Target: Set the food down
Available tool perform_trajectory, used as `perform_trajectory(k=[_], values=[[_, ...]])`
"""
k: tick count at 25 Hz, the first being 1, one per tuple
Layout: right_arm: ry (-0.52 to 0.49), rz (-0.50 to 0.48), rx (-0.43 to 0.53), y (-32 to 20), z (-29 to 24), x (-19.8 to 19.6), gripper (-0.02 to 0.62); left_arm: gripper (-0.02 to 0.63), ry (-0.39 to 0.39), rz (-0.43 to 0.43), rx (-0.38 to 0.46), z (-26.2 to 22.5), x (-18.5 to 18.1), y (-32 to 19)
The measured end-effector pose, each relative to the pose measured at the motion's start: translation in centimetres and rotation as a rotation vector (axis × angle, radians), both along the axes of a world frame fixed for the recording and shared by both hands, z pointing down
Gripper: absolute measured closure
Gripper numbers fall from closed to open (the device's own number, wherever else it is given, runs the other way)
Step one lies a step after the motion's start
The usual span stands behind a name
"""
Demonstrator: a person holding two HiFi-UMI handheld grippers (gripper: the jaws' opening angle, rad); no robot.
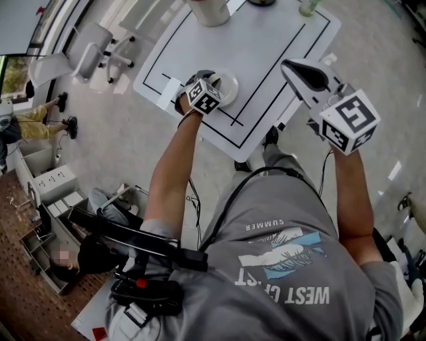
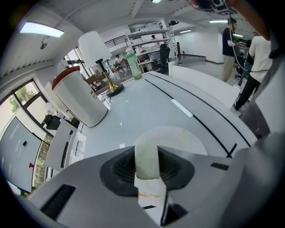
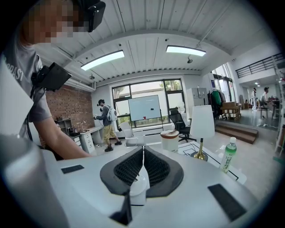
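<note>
White table (image 2: 147, 111) bearing plate (image 2: 187, 138), canister (image 2: 80, 100), lamp (image 2: 95, 49), seemingly a bottle (image 2: 133, 67)

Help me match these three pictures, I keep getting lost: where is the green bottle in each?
Head view: bottle at the top edge, right of centre, on the table.
Left gripper view: bottle upper middle, just right of the lamp.
Right gripper view: bottle lower right, right of the lamp.
Shared landmark: the white tub, left of the bottle everywhere.
</note>
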State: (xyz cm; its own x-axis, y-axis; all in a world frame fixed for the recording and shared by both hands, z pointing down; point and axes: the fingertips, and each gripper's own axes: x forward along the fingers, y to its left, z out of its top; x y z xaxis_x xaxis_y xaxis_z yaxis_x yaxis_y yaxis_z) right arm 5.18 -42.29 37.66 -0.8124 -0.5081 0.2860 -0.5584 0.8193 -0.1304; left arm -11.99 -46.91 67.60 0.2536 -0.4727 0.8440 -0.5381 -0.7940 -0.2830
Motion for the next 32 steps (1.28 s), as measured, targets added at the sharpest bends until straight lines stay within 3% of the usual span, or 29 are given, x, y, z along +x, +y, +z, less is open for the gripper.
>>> perform_trajectory(k=[18, 26, 32], values=[[0.022, -0.016, -0.042, -0.3, 0.6, 0.6, 0.588, 0.497, -0.245, 0.122, 0.119, 1.3, 0.6, -0.3], [0.028, -0.02, -0.053, -0.2, 0.9, 0.7, 0.588, 0.497, -0.305, 0.206, 0.134, 1.4, 1.7, -0.4], [0.03, -0.029, -0.061, -1.1, 1.5, 0.4, 0.588, 0.497, -0.292, 0.218, 0.108, 1.9, 2.0, -0.9]])
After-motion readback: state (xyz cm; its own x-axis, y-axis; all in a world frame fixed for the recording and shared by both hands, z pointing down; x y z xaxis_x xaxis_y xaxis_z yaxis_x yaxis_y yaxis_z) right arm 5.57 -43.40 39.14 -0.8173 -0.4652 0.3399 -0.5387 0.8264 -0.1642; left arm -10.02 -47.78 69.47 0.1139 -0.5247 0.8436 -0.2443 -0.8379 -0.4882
